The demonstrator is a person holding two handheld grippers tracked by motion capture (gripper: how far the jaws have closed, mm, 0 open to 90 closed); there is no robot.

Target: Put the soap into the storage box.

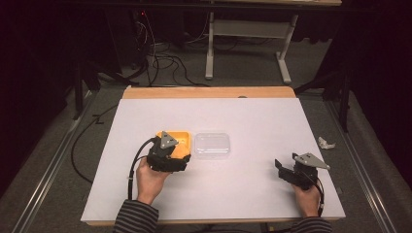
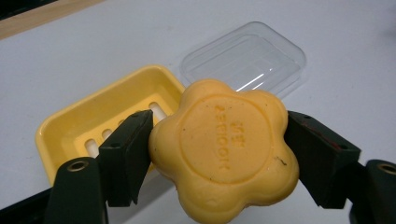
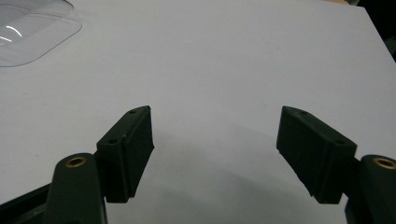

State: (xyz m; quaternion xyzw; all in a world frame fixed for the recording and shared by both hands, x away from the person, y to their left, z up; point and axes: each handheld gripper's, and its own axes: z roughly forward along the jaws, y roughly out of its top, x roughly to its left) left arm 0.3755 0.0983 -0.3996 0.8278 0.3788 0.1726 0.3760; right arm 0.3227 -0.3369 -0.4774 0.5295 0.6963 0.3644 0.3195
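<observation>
A yellow flower-shaped soap (image 2: 226,149) with stamped lettering sits between the jaws of my left gripper (image 2: 219,154), which is shut on it. Just behind it lies the yellow soap dish (image 2: 88,128) with slotted bottom; in the high view the dish (image 1: 180,136) peeks out from under my left gripper (image 1: 167,154). The clear plastic lid (image 1: 212,145) lies flat to the right of the dish, seen also as the lid (image 2: 245,58) and the lid's corner (image 3: 32,28). My right gripper (image 1: 286,167) rests at the table's right front, open, with nothing between its fingers (image 3: 128,154).
The white table top (image 1: 243,116) has a wooden far edge (image 1: 209,92). A crumpled white scrap (image 1: 325,142) lies on the floor to the right. Cables and a table frame (image 1: 248,43) stand beyond.
</observation>
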